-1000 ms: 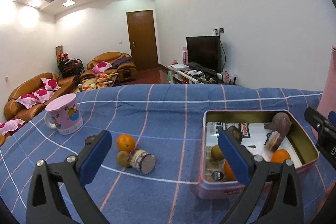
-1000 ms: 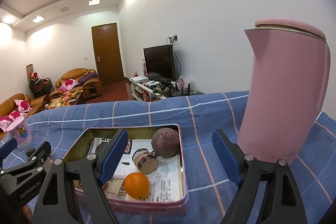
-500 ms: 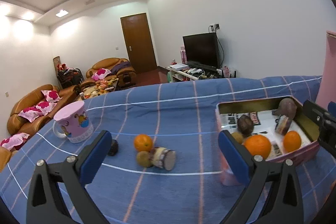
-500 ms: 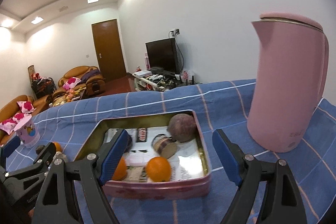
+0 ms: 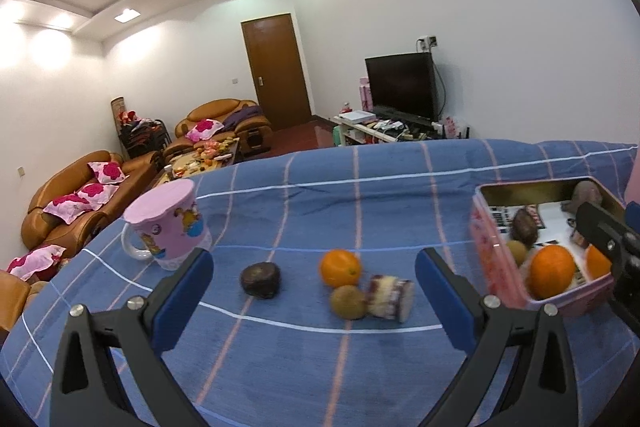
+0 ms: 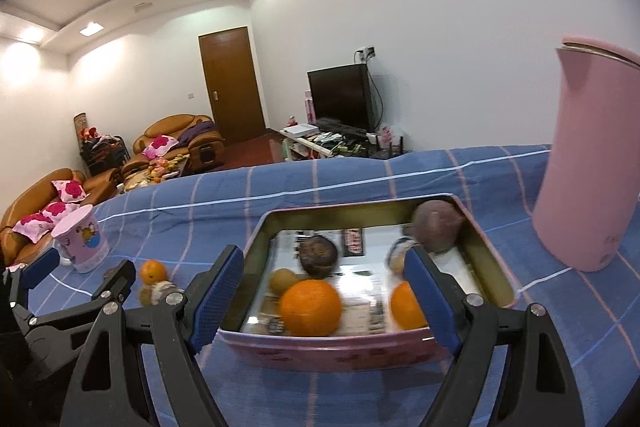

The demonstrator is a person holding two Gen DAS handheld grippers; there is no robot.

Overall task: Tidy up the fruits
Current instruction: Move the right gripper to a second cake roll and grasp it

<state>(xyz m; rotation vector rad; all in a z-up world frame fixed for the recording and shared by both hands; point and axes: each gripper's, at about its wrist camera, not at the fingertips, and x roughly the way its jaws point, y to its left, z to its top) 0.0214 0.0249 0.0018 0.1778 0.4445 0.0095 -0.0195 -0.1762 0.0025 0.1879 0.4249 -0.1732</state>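
A pink tin box (image 6: 340, 351) sits on the blue checked cloth and holds two oranges (image 6: 310, 307), a kiwi (image 6: 282, 279), dark passion fruits (image 6: 319, 255) and a cut piece. It also shows in the left wrist view (image 5: 492, 263). Loose on the cloth lie an orange (image 5: 340, 267), a kiwi (image 5: 348, 302), a cut fruit piece (image 5: 390, 297) and a dark passion fruit (image 5: 260, 279). My left gripper (image 5: 314, 303) is open and empty, in front of the loose fruit. My right gripper (image 6: 324, 301) is open and empty, over the tin's near edge.
A pink cartoon mug (image 5: 168, 223) stands at the left of the cloth. A tall pink kettle (image 6: 592, 163) stands right of the tin. The table's far edge drops to a living room with sofas and a TV.
The left view has swung left and back: the loose fruit now lies between its fingers and the tin has moved to the right edge. The right gripper has drawn back from the tin.
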